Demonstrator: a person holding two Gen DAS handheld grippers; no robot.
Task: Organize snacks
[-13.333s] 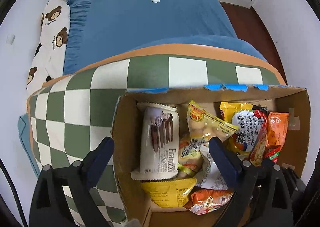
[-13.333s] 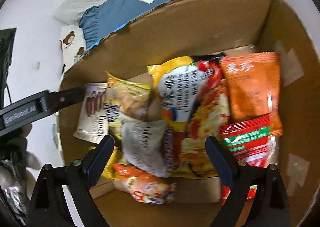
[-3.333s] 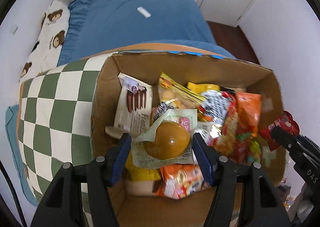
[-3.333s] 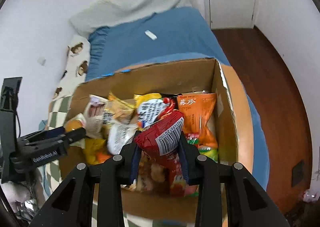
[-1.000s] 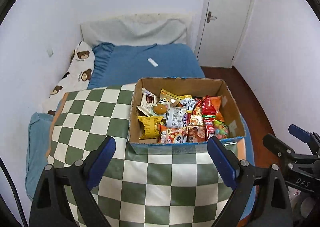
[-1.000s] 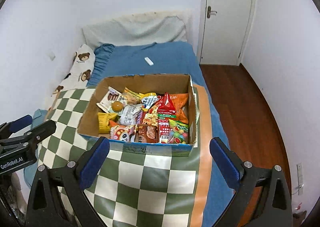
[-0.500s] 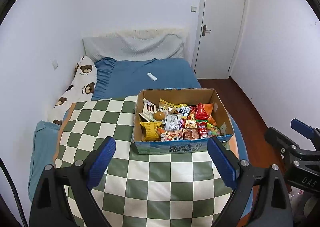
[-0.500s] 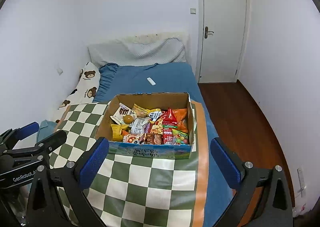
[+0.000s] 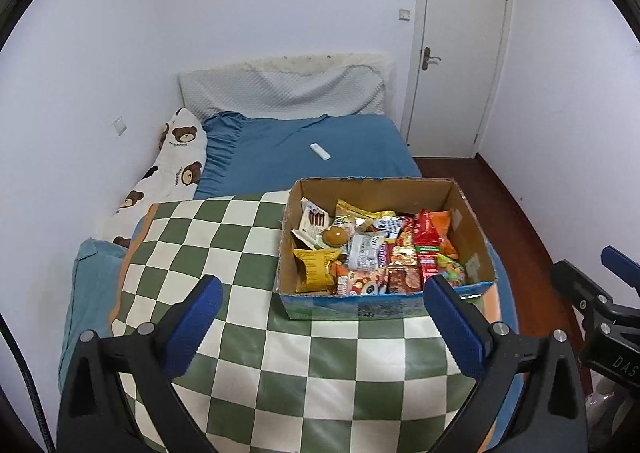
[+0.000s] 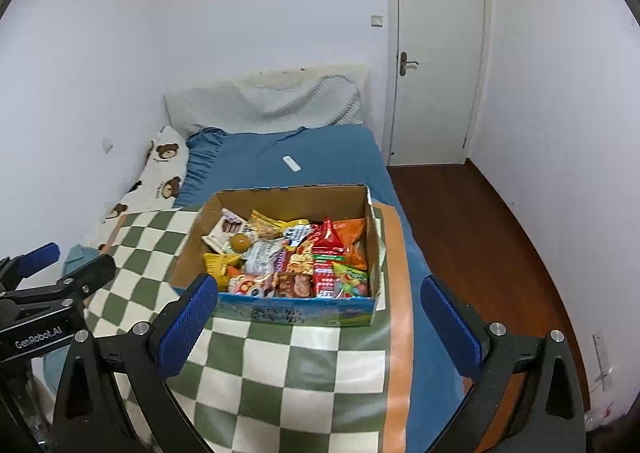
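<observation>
Both grippers had pulled back from the cardboard box [image 9: 384, 305] since the earlier frames, when each held a packet over it, and the whole room had come into view. Left gripper [image 9: 324, 317] hung over the checkered blanket [image 9: 240, 253], its blue-padded fingers [image 9: 192, 317] having just opened further, spread wide with nothing between them. Right gripper [image 10: 320, 317] pointed at the same box, its fingers [image 10: 188, 317] also spread wide and empty.

The box sat on the green-and-white blanket near the foot of the bed [image 9: 320, 133], well apart from both grippers. It was packed with snacks [image 9: 380, 249]: a yellow bag at the near left, a round golden bun in clear wrap behind it, a white biscuit packet at the far left, and red and orange packets to the right.

A small white remote [image 9: 320, 151] lay on the blue sheet beyond the box. A pillow with a bear print [image 9: 176, 161] rested along the left wall. A white door [image 9: 460, 53] stood closed in the far corner, beside a dark wooden floor [image 10: 480, 233].
</observation>
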